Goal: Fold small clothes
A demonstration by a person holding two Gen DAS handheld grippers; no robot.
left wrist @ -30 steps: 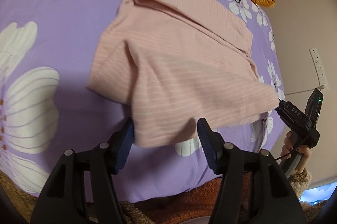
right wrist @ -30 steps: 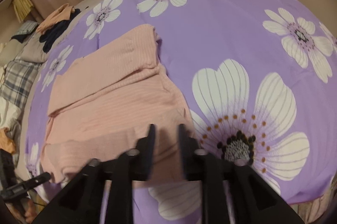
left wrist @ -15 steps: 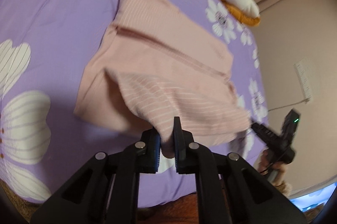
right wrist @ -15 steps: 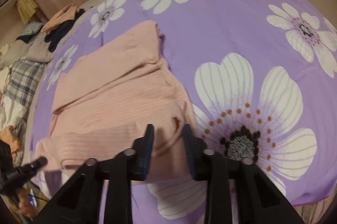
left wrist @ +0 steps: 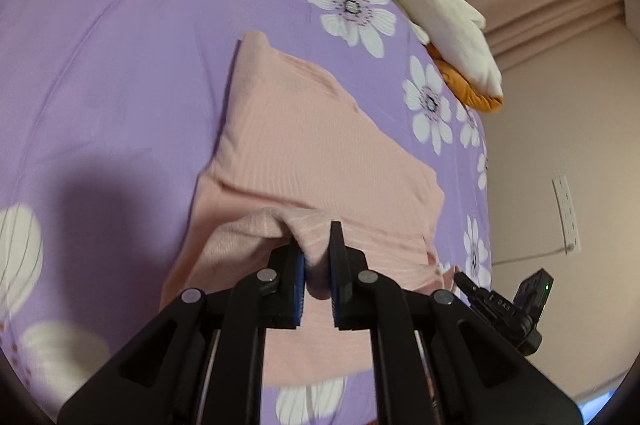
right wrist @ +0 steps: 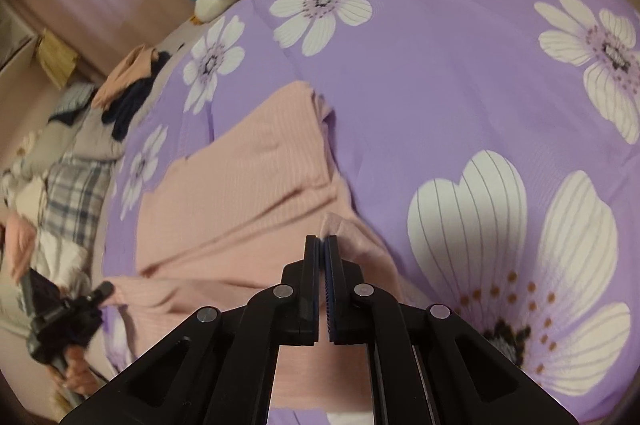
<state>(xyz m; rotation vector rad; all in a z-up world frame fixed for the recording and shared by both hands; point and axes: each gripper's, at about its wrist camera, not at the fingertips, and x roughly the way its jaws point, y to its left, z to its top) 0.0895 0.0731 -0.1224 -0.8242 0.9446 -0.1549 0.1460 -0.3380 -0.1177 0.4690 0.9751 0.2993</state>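
- The pink ribbed garment point(left wrist: 320, 145) lies partly folded on the bed's purple flowered bedspread point(left wrist: 100, 65), its near hem raised off the cover.
- The left gripper point(left wrist: 316, 253) pinches a bunched corner of that hem; cloth fills the narrow gap between its jaws.
- The right gripper point(right wrist: 322, 249) has its jaws pressed nearly together on the other near corner, with pink fabric bulging just past the tips.
- The step in hand looks like the bottom-to-top fold: both corners are lifted, not yet laid down.
- Next, both grippers should carry the hem forward together, level and taut, towards the far edge, then lower and let go once the edges line up.
- Uneven travel would skew the fold.
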